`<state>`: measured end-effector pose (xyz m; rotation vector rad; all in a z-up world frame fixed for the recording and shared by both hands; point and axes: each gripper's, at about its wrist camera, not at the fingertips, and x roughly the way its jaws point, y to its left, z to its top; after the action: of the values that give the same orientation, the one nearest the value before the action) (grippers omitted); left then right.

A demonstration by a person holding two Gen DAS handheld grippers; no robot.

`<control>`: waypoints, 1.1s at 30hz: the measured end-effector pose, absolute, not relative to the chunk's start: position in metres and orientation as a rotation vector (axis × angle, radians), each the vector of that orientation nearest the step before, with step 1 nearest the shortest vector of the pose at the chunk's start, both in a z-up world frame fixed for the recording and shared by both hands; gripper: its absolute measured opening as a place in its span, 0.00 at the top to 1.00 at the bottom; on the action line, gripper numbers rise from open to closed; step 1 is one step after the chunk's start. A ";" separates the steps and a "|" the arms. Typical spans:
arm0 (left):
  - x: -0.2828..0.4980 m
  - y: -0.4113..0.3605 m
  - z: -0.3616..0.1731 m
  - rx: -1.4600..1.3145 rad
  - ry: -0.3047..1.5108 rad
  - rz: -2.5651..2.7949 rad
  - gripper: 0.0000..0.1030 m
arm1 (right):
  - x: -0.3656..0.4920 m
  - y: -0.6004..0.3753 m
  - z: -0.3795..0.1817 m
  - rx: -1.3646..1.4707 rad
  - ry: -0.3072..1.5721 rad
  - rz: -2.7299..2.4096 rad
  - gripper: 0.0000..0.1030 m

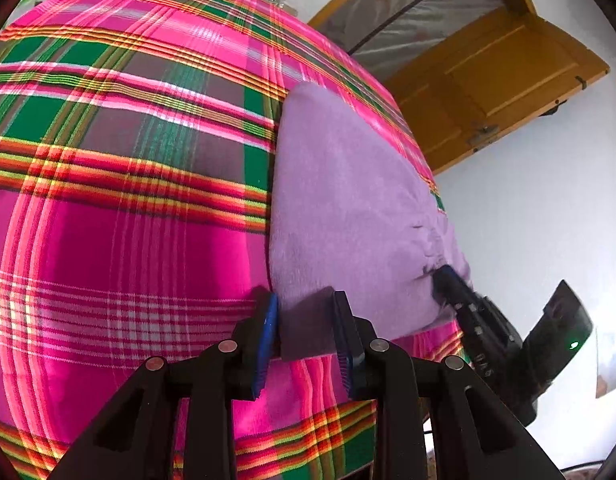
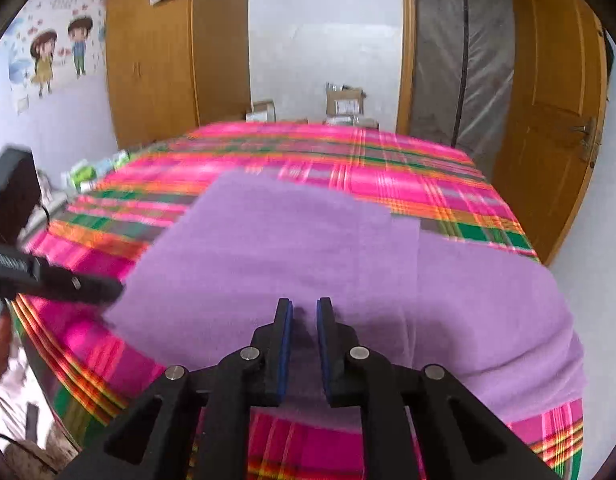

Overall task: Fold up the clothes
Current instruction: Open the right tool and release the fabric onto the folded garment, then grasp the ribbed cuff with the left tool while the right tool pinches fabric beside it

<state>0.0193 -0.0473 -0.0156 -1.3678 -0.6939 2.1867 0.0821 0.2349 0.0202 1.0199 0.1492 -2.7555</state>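
Note:
A lilac fleece cloth [image 1: 348,208] lies on a pink plaid bedspread [image 1: 128,184], near the bed's front edge; it also shows in the right wrist view [image 2: 308,248]. My left gripper [image 1: 306,308] has its jaws apart around the cloth's near left corner, blue pads on either side. My right gripper [image 2: 305,312] has its jaws narrowly apart over the cloth's front edge, with cloth between the pads; in the left wrist view its tip [image 1: 448,280] presses into the cloth and puckers it. The left gripper's tip [image 2: 104,290] touches the cloth's left edge in the right wrist view.
The bedspread [image 2: 388,176] covers a large bed. Wooden wardrobe [image 2: 156,60] and cardboard boxes [image 2: 344,104] stand behind it. A wooden door [image 2: 556,120] is at the right, also in the left wrist view [image 1: 488,80]. A white wall lies right of the bed.

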 end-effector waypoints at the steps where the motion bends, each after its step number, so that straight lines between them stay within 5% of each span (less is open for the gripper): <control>1: 0.021 -0.047 -0.016 -1.365 -0.687 2.187 0.72 | 0.083 0.233 0.017 1.035 0.160 -2.742 0.88; 14: 0.022 -0.056 -0.008 -1.343 -0.618 2.208 0.72 | 0.081 0.189 0.035 0.936 0.150 -2.585 0.84; 17: 0.009 -0.065 -0.008 -1.340 -0.667 2.209 0.72 | 0.084 0.175 0.033 0.920 0.139 -2.511 0.70; 19: -0.001 -0.070 -0.006 -1.344 -0.702 2.216 0.59 | 0.087 0.164 0.032 0.911 0.144 -2.472 0.59; 22: -0.016 -0.075 -0.002 -1.316 -0.739 2.211 0.54 | 0.091 0.141 0.029 0.911 0.178 -2.423 0.53; 33: -0.081 -0.057 -0.004 -1.363 -0.661 2.175 0.52 | 0.094 0.098 0.006 0.977 0.434 -2.474 0.46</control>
<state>-0.0808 -0.0567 -0.0043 -1.3632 -0.6606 2.1751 0.0939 0.0985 0.0055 0.9772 0.4345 -2.4736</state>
